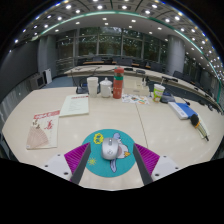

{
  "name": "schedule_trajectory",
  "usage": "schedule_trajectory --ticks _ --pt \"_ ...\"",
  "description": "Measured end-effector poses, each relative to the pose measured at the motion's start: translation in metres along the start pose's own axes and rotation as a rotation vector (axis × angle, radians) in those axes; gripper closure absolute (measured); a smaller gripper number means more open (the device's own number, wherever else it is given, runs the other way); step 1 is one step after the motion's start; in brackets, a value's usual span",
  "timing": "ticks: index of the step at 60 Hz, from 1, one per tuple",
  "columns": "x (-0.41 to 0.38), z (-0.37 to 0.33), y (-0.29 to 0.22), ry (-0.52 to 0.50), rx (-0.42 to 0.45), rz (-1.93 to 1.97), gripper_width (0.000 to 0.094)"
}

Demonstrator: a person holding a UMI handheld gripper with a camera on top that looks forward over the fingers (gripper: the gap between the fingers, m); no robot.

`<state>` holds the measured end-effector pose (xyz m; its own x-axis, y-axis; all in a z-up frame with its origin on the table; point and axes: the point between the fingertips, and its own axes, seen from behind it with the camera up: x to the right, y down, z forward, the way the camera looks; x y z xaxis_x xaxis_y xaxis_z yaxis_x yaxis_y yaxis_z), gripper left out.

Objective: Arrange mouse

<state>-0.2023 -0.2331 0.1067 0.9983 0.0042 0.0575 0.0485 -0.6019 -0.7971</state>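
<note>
A white mouse lies on a round teal mouse mat with a cartoon print, at the near edge of a pale table. My gripper is open, its two fingers with magenta pads standing at either side of the mat. The mouse sits between them, with a gap on each side, resting on the mat by itself. Its cable trails toward me over the mat.
Farther back on the table stand a red-orange bottle, white cups and a small cup. Papers and a pink-printed sheet lie to the left; a booklet and a pen lie to the right.
</note>
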Motion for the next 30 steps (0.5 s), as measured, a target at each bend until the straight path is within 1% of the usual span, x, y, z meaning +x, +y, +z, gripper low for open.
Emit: schedule_trajectory --ticks 9,14,21,26,30 --pt "-0.006 -0.081 -0.012 0.007 0.035 0.015 0.0081" --pt "-0.010 -0.124 -0.010 0.002 0.057 0.020 0.0080" --pt "-0.013 -0.172 0.004 0.004 0.074 0.008 0.0080" --pt "-0.012 -0.197 0.020 -0.001 0.068 0.016 0.0081" --pt "-0.007 -0.213 0.029 0.014 0.064 0.008 0.0084"
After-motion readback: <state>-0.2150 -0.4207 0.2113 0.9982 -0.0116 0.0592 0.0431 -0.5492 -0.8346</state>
